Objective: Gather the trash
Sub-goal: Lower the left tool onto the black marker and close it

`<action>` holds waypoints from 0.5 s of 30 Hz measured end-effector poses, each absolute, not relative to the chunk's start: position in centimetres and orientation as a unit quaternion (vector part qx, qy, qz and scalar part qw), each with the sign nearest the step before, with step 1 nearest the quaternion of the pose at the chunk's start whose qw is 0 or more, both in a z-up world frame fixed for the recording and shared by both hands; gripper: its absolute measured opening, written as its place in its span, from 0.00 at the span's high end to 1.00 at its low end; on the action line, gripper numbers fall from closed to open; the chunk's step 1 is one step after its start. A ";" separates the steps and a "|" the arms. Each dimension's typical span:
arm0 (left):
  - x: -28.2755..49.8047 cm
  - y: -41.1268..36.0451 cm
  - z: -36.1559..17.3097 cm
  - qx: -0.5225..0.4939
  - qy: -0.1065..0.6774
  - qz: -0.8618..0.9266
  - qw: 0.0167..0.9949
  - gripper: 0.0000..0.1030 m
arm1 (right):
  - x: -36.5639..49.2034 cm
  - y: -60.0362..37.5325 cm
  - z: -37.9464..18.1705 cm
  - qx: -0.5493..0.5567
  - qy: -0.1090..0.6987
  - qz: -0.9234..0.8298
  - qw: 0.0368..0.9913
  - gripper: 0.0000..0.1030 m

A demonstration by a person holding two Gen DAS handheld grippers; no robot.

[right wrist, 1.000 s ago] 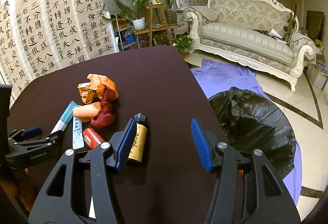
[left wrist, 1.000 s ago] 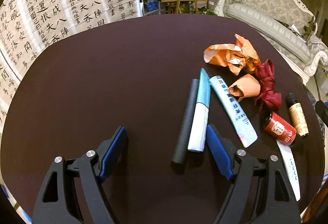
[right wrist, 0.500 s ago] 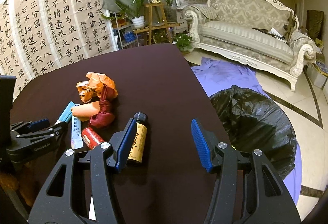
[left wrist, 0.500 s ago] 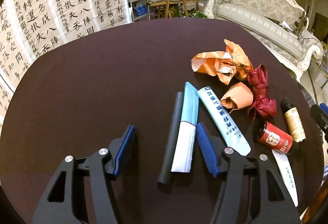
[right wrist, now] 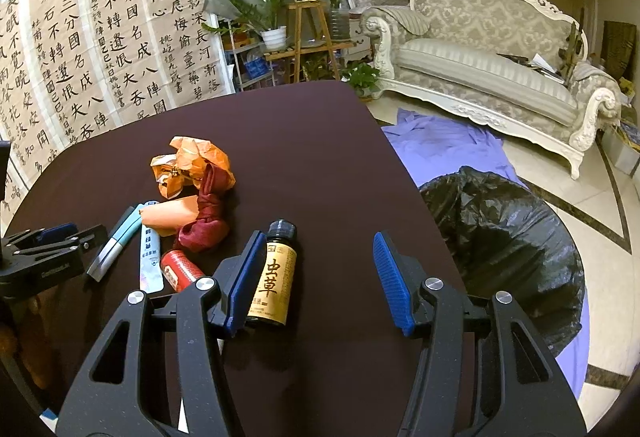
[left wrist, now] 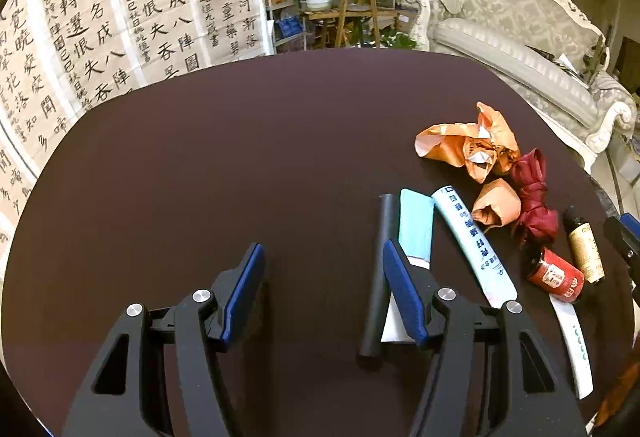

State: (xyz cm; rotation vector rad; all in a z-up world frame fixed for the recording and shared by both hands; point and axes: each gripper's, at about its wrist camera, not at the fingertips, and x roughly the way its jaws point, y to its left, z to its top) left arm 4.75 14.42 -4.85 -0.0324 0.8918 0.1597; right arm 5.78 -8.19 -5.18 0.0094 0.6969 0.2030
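Observation:
Trash lies on the dark round table [left wrist: 200,177]: a black tube [left wrist: 380,237], a teal-and-white tube [left wrist: 416,229], a printed white tube [left wrist: 472,237], crumpled orange paper [left wrist: 468,145], a red cloth knot [left wrist: 534,197], a red can [left wrist: 556,275] and a brown bottle [left wrist: 584,245]. My left gripper [left wrist: 322,277] is open above the table; the black tube lies just inside its right finger, which covers part of the teal tube. My right gripper [right wrist: 320,269] is open too. The brown bottle [right wrist: 276,277] lies against its left finger, untouched by the right one.
A black trash bag [right wrist: 500,237] sits open on the floor right of the table, on a purple cloth [right wrist: 448,141]. A white strip [left wrist: 574,345] lies near the table's front edge. A sofa [right wrist: 480,65] and calligraphy sheets [right wrist: 100,37] stand behind.
The left gripper's jaws have narrowed. Its right finger, earlier right of the teal tube, now lies over it, and only the black tube stays inside. The right gripper has not moved.

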 end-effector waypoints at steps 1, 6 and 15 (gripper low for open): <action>4.8 14.3 -4.9 -0.010 0.430 0.075 0.900 0.41 | 5.8 -8.1 -5.2 0.004 0.341 0.100 0.935 0.48; 5.2 14.0 -5.4 -0.001 0.439 0.059 0.897 0.52 | 5.8 -7.7 -5.0 0.000 0.342 0.101 0.934 0.47; 4.8 14.3 -5.7 0.011 0.429 0.052 0.902 0.86 | 5.6 -6.7 -4.8 -0.010 0.342 0.106 0.933 0.48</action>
